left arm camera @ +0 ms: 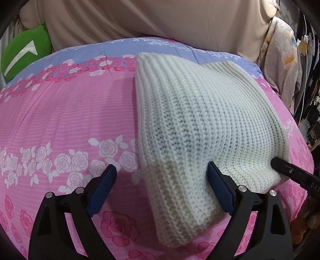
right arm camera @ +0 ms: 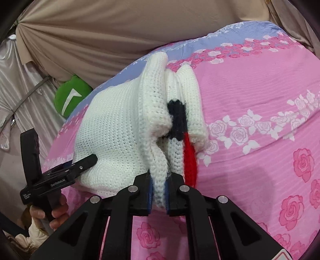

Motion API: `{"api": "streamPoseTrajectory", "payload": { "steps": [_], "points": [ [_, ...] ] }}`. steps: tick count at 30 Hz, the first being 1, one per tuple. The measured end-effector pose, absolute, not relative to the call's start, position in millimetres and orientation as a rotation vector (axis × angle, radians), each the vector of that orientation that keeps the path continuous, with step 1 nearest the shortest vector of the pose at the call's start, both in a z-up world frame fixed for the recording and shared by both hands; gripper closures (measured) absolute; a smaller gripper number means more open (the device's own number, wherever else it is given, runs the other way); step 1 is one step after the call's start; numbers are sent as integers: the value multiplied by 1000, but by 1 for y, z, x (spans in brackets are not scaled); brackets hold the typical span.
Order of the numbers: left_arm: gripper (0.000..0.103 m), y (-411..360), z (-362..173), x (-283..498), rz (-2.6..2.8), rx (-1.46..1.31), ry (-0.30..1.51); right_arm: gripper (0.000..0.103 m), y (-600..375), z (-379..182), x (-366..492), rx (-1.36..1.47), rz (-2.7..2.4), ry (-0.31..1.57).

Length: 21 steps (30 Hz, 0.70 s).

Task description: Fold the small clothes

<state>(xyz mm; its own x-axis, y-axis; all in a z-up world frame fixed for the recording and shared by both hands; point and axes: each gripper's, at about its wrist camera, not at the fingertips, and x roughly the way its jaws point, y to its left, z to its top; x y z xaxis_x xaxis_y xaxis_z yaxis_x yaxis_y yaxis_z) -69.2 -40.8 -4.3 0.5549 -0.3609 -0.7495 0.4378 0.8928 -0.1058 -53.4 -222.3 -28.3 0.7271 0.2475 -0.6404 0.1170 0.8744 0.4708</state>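
A white knitted garment (left arm camera: 200, 112) lies folded on the pink flowered bedspread (left arm camera: 60, 120). My left gripper (left arm camera: 162, 172) is open; its right finger presses against the near fold, its left finger stands apart over the spread. In the right wrist view the same garment (right arm camera: 112, 128) shows stacked layers with a black patch (right arm camera: 177, 118) and a red stripe (right arm camera: 189, 156). My right gripper (right arm camera: 159, 190) is shut on the near white edge of the garment. The left gripper (right arm camera: 88, 162) shows at the left, touching the fold. The right gripper's finger (left arm camera: 288, 170) shows at the garment's right edge.
A green cushion (left arm camera: 24, 52) lies at the head of the bed against a beige curtain (left arm camera: 160, 18). Hanging clothes and clutter (left arm camera: 284, 60) stand beyond the bed's right edge. The spread's blue band (right arm camera: 230, 34) runs along the far side.
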Motion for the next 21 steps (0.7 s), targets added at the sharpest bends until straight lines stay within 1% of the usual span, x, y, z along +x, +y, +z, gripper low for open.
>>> {"api": "streamPoseTrajectory", "payload": {
  "steps": [1, 2, 5, 6, 8, 10, 13, 14, 15, 16, 18, 21],
  "points": [
    [16, -41, 2, -74, -469, 109, 840, 92, -223, -20, -57, 511, 71, 753],
    [16, -39, 12, -81, -467, 119, 801, 86, -224, -12, -60, 507, 63, 733],
    [17, -30, 44, -92, -477, 108, 704, 73, -231, 28, -68, 474, 42, 621],
    [16, -28, 56, -92, -479, 90, 677, 71, -233, 42, -65, 455, 46, 580],
    [16, -29, 69, -86, -490, 61, 647, 60, -232, 57, -49, 421, 52, 542],
    [16, -39, 70, -74, -482, 58, 653, 59, -232, 53, -21, 412, 60, 562],
    [16, -57, 50, -56, -485, 74, 726, 59, -228, 25, 23, 423, 77, 657],
    [16, -60, 42, -53, -479, 80, 751, 60, -227, 15, 34, 419, 79, 690],
    [16, -63, 33, -48, -471, 85, 777, 65, -226, 6, 43, 416, 74, 716],
    [15, -64, 26, -45, -459, 85, 795, 84, -226, 2, 47, 428, 77, 727],
    [15, -60, 19, -41, -464, 60, 812, 91, -231, 5, 40, 471, 97, 695],
    [14, -56, 17, -40, -480, 39, 825, 94, -245, 18, 22, 493, 82, 626]
  ]
}}
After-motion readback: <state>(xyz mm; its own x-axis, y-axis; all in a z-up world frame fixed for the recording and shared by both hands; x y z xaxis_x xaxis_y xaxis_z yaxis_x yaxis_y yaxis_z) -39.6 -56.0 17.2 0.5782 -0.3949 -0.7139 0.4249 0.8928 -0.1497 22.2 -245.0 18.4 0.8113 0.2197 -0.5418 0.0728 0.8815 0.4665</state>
